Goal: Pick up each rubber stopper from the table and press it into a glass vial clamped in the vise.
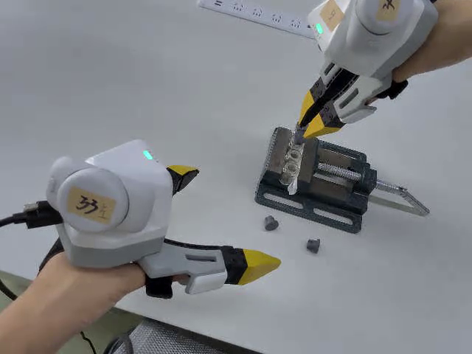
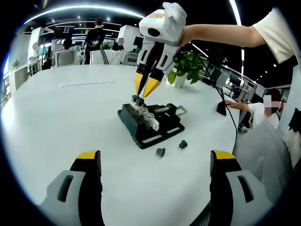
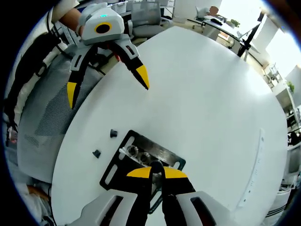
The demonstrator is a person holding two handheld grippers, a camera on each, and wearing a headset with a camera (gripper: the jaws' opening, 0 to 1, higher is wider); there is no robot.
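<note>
A black vise clamps a row of glass vials on the white table. My right gripper hangs over the far end of that row, shut on a dark rubber stopper just above a vial mouth. In the right gripper view its jaws stand almost together above the vise. Two loose stoppers lie on the table in front of the vise. My left gripper is open and holds nothing, well left of the vise. It faces the vise and the stoppers.
A white power strip lies along the far table edge. The vise handle sticks out to the right. The table's near edge runs under my left hand, with a mesh chair below. A potted plant and people sit beyond the table.
</note>
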